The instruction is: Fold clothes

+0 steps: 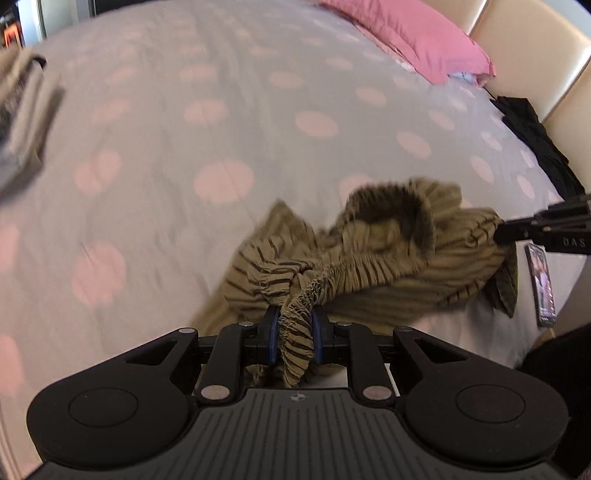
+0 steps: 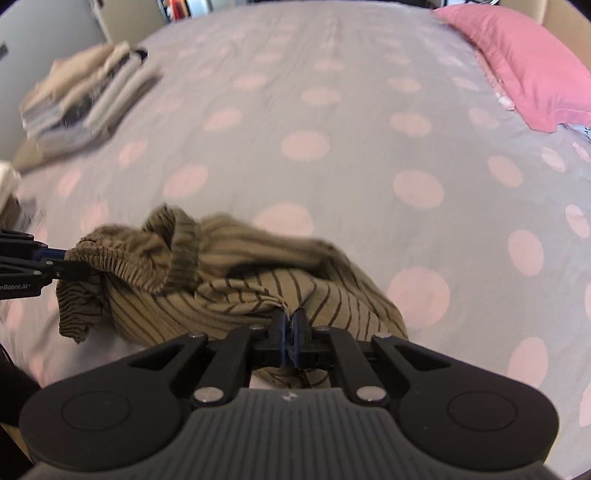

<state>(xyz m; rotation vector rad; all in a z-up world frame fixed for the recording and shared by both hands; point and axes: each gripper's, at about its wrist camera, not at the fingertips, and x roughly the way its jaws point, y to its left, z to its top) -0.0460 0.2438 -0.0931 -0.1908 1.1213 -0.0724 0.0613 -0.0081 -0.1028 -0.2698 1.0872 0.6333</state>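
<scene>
An olive-brown striped garment [image 1: 369, 254] with a gathered elastic waistband lies crumpled on the bed near its front edge. My left gripper [image 1: 294, 321] is shut on a bunched stretch of that waistband, which hangs between its blue pads. In the right wrist view the same garment [image 2: 236, 280] spreads ahead, and my right gripper [image 2: 291, 325] is shut on a thin fold of its striped cloth. Each gripper shows in the other's view: the right gripper [image 1: 504, 230] at the garment's right end, the left gripper [image 2: 70, 260] at its left end.
The bed [image 1: 258, 110] has a grey cover with pink dots. A pink pillow [image 1: 410, 33] lies at the head by the cream headboard. Folded clothes [image 2: 85, 99] are stacked at the far left. A black garment [image 1: 535, 144] and a phone [image 1: 541, 284] lie at the right edge.
</scene>
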